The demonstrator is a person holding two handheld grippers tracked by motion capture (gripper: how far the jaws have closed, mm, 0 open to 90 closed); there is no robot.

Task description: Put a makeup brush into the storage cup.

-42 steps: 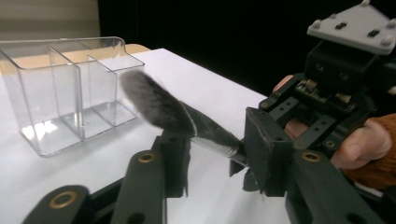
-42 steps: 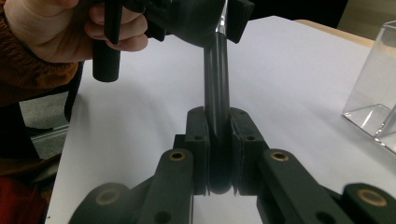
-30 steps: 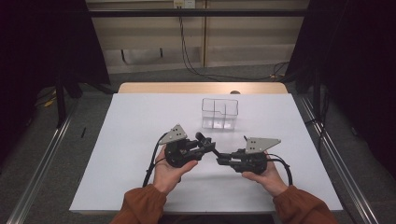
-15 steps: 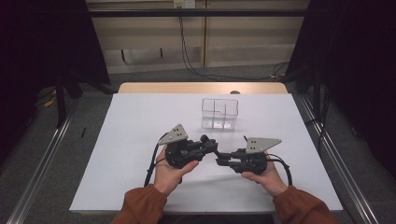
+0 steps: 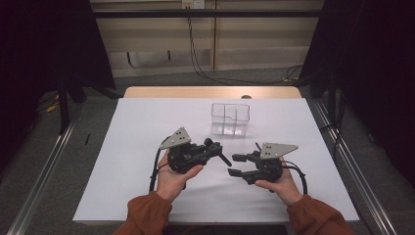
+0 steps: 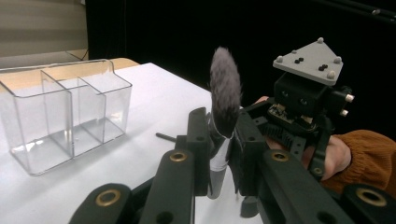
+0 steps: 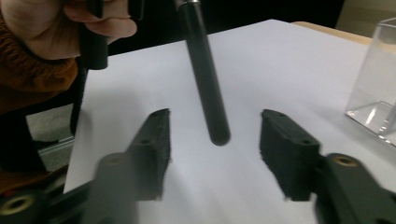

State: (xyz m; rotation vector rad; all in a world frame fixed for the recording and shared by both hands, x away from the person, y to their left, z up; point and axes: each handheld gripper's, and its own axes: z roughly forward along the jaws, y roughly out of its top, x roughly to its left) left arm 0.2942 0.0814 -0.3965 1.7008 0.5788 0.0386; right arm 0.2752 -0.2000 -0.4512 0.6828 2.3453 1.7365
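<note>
My left gripper (image 5: 211, 148) is clamped on a brush (image 6: 223, 122) — the jaws pinch it at its pale band, just under the grey bristles, which stand up above them in the left gripper view. The black handle (image 7: 204, 74) runs out the other side toward my right gripper (image 5: 236, 164), and in the right gripper view its rounded end hangs between that gripper's two jaws, touching neither. Those jaws stand wide apart, with white table (image 5: 147, 127) showing on both sides of the handle. In the high view the two grippers sit near each other over the near half of the table, left gripper pointing right, right gripper pointing left, each in a hand with a rust-coloured sleeve (image 5: 149, 215) behind it. The brush is off the table, held in the air by the left gripper alone. A clear box (image 5: 230, 118) with inner walls that split it into compartments stands farther back, beyond the gap between the grippers; in the left gripper view it lies to the left of the brush, well apart from it — and in the right gripper view one corner of it shows at the right edge.
</note>
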